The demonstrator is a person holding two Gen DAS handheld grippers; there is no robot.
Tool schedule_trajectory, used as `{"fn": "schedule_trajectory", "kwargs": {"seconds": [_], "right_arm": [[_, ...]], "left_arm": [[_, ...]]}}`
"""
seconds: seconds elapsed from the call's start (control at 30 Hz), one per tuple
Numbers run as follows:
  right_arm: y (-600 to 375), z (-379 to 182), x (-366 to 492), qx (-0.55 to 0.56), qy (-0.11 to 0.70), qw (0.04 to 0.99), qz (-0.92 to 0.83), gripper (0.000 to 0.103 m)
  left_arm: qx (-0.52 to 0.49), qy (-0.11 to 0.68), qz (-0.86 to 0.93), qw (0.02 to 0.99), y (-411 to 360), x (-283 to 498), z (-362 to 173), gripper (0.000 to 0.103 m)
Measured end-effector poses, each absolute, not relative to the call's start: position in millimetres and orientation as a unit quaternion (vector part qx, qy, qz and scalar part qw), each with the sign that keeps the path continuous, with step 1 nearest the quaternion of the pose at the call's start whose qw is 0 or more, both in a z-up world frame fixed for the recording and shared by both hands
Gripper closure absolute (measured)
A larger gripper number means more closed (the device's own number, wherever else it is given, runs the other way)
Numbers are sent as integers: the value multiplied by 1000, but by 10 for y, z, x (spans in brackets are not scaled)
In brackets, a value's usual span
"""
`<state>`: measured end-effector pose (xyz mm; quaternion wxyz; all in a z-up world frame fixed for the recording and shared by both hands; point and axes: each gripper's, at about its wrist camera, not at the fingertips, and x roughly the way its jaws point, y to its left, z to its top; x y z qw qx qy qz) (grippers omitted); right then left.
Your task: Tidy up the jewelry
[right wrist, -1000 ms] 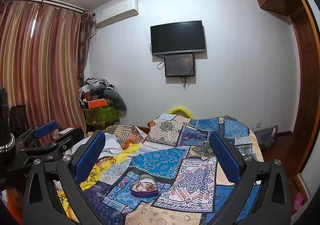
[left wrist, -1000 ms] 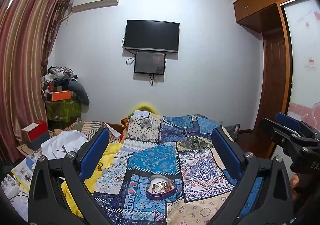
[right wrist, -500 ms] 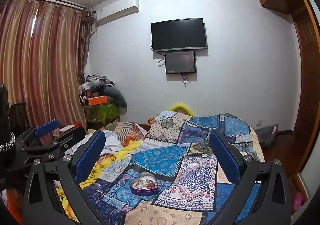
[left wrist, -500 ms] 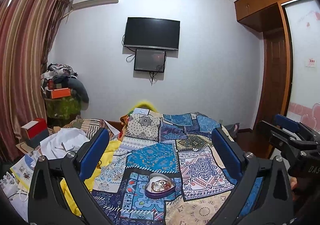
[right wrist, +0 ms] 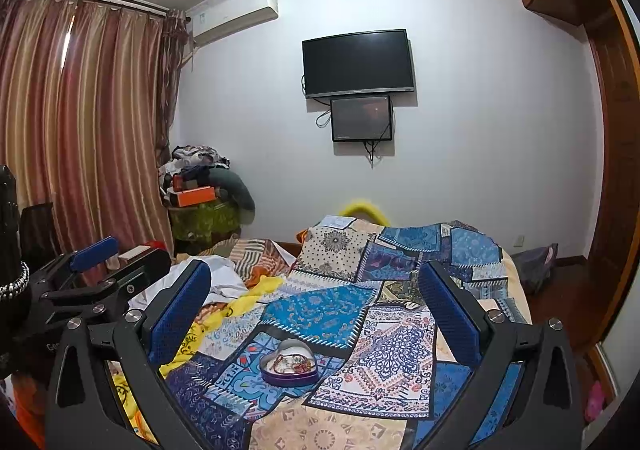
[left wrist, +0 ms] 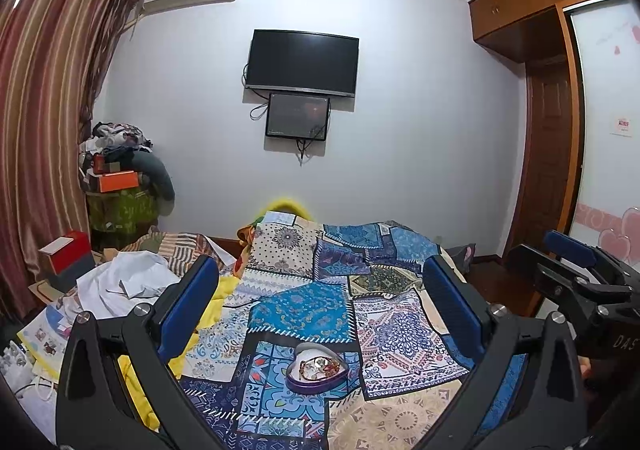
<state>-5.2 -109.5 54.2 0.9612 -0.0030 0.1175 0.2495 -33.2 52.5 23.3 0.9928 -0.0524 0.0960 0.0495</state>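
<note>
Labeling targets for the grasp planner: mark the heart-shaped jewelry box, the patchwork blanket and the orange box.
heart-shaped jewelry box (left wrist: 315, 366), left wrist view, on the jewelry-filled inside.
patchwork blanket (left wrist: 304, 310), left wrist view, on the bright blue patch.
orange box (right wrist: 195, 196), right wrist view, on its front face.

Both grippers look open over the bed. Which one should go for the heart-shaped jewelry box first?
Slight edge to the left gripper: the heart-shaped box sits centred between its open jaws, but left of centre for the right gripper.
</note>
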Motion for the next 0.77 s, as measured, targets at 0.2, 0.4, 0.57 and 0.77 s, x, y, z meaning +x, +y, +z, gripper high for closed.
{"fn": "schedule_trajectory", "kwargs": {"seconds": [0.2, 0.4, 0.57, 0.77], "right_arm": [[-1099, 540, -52, -3, 117, 961, 249, 0], [-1101, 546, -46, -3, 116, 962, 248, 0], [-1106, 534, -50, -3, 116, 962, 248, 0], [-1121, 528, -36, -2, 117, 962, 247, 0]], "left_arm": [[-53, 99, 46, 993, 523, -334, 228, 0], [-53, 100, 44, 993, 522, -331, 229, 0], [-55, 99, 45, 993, 522, -330, 230, 0], [-55, 100, 42, 993, 523, -314, 222, 0]]}}
